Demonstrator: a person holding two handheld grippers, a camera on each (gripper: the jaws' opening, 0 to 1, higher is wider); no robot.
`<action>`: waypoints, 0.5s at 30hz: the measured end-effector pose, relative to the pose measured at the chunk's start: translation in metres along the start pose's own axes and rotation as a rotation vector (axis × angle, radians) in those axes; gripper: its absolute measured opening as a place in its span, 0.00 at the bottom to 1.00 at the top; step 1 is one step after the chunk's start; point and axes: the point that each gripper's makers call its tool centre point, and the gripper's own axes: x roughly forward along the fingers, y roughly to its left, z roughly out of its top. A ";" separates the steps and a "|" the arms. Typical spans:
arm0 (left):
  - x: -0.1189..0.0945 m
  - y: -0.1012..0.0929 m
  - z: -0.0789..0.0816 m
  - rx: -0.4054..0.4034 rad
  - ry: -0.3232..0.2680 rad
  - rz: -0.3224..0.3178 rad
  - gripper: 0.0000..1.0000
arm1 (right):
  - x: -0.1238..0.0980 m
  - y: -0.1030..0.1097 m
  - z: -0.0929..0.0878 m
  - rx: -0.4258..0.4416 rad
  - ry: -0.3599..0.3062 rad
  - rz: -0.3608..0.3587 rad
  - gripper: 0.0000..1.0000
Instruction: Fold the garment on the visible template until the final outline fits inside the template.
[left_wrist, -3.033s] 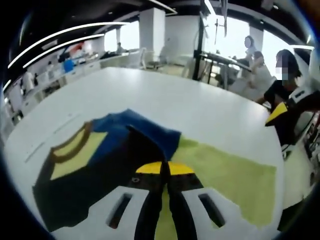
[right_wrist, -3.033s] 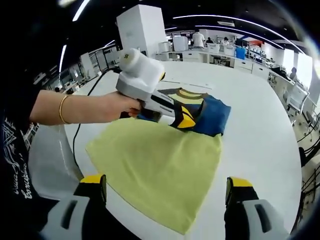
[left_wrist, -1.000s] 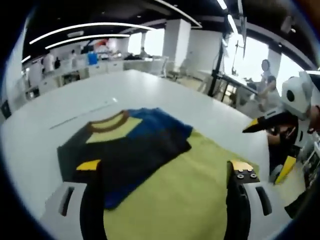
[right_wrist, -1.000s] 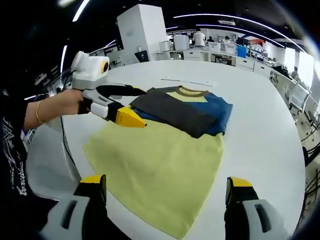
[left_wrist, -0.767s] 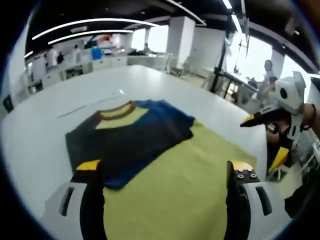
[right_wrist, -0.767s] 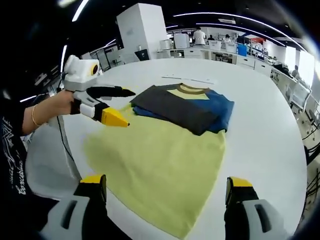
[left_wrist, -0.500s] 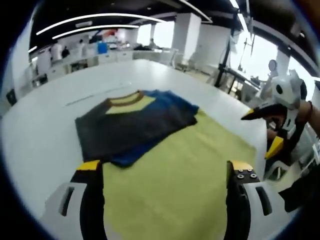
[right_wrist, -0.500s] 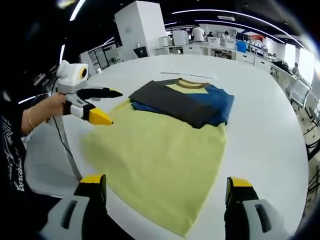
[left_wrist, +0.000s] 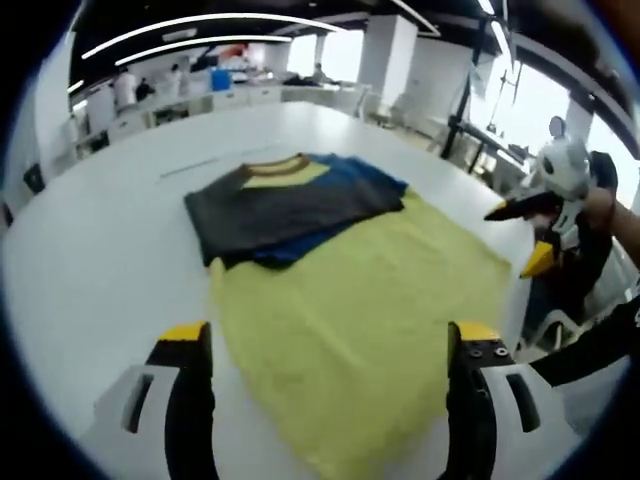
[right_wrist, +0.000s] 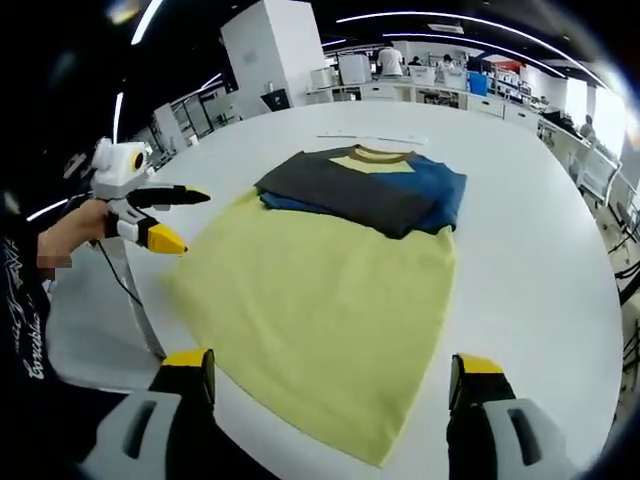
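Folded dark-grey-and-blue knit garment (right_wrist: 365, 195) lies upper centre on yellow-green cloth template (right_wrist: 320, 310); seemingly done; both grippers gape, empty.

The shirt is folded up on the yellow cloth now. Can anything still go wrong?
Maybe. The folded shirt sits at the far end of the yellow template, and its blue edge seems to stick out past the template's side, so the outline may not fit yet. Both tools, left and right, hang open and off the table; reaching back in could drag the template.
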 end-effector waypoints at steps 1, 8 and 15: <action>-0.002 0.000 -0.003 0.001 0.002 0.000 0.91 | 0.000 0.000 -0.001 0.001 0.001 0.000 0.97; -0.014 -0.002 -0.027 -0.023 0.037 0.008 0.88 | -0.001 0.000 -0.010 0.013 0.010 -0.006 0.95; -0.022 -0.002 -0.044 -0.042 0.061 0.019 0.82 | -0.002 -0.002 -0.022 0.016 0.028 -0.021 0.90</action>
